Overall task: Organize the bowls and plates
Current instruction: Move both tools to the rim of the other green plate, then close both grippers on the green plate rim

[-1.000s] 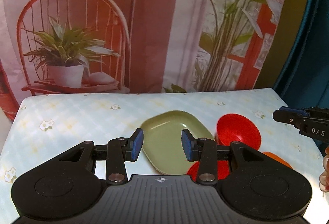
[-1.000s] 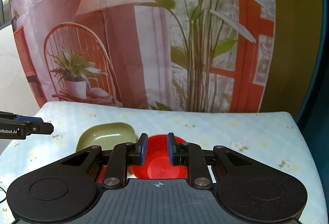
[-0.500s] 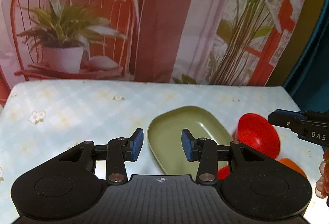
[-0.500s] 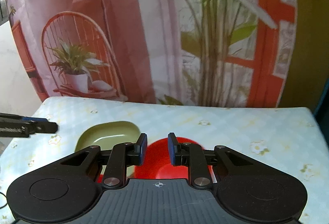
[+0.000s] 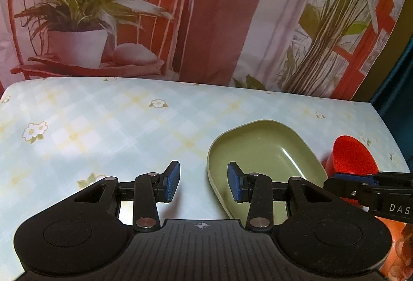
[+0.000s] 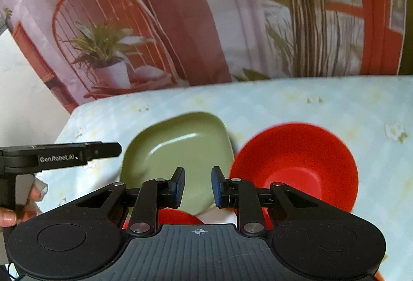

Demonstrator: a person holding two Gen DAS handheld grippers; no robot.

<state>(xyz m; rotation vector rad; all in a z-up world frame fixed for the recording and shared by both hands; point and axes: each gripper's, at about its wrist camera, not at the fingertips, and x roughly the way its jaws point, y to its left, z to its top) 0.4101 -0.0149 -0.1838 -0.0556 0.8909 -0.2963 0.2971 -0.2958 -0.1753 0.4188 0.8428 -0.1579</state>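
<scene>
A green oblong dish [image 5: 263,154] lies on the table, also in the right wrist view [image 6: 178,146]. A red bowl [image 6: 296,162] stands right of it; it shows at the right edge of the left wrist view [image 5: 351,157]. My left gripper [image 5: 204,181] is open and empty, above the table at the dish's left rim. My right gripper [image 6: 197,186] is open a small gap and empty, over the dish's near edge. It enters the left wrist view [image 5: 371,190] from the right. Another red piece [image 6: 175,215] peeks out under my right gripper.
The table [image 5: 103,131] has a pale checked cloth with flowers. A printed backdrop [image 5: 206,9] with a chair and plants hangs behind its far edge. My left gripper's side [image 6: 59,155] and a hand show at the left of the right wrist view.
Both grippers have moved forward and lower toward the dishes. The left view has shifted left, so the green dish now sits to its right. The right gripper has swung left over the dish.
</scene>
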